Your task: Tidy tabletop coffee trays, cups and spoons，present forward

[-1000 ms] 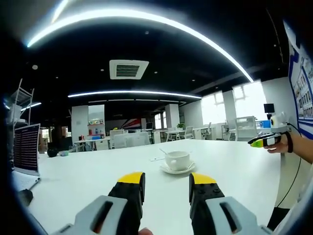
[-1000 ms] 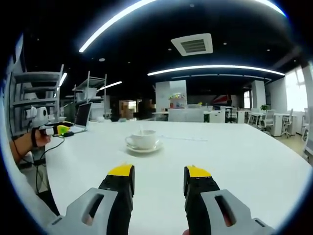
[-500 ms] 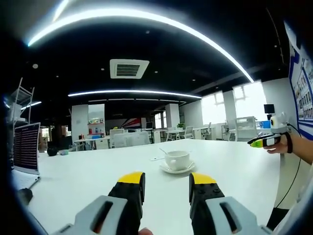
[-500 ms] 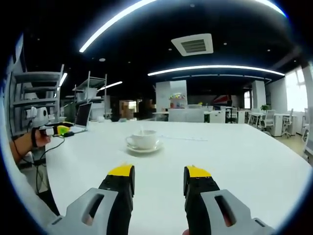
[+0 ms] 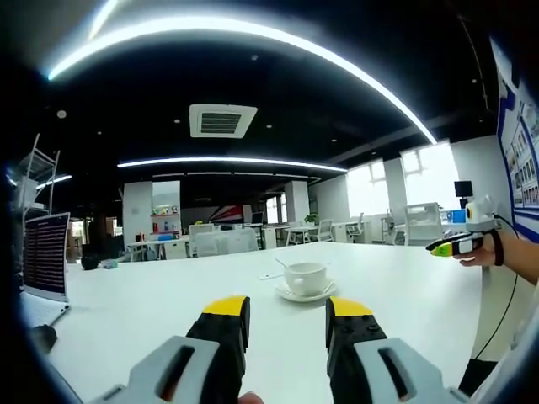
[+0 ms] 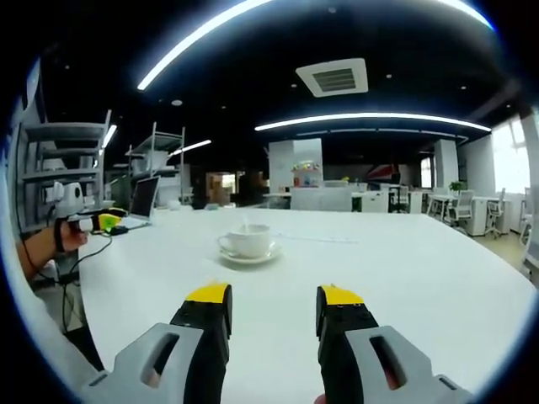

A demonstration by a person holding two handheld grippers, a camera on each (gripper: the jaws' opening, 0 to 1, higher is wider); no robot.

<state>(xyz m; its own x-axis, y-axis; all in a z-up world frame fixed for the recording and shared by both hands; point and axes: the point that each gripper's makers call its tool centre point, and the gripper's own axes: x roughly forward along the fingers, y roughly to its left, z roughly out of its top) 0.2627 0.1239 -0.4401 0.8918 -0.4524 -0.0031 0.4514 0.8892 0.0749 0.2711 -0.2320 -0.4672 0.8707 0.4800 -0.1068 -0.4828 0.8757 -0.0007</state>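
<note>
A laptop (image 6: pixel 141 202) stands open at the white table's (image 6: pixel 421 269) far-left edge, near metal shelving (image 6: pixel 59 160).

No legible text, labels or numbers anywhere.

One cup (image 5: pixel 306 275), one saucer (image 5: pixel 306 293), perhaps one spoon (image 5: pixel 281 262), one laptop (image 5: pixel 45 267).

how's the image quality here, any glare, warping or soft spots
Left gripper view: ceiling light strip blown out and bowed by the fisheye, windows overexposed; cup on saucer reasonably sharp. Right gripper view: same bowing of light strips, white table bright, far desks soft.
</note>
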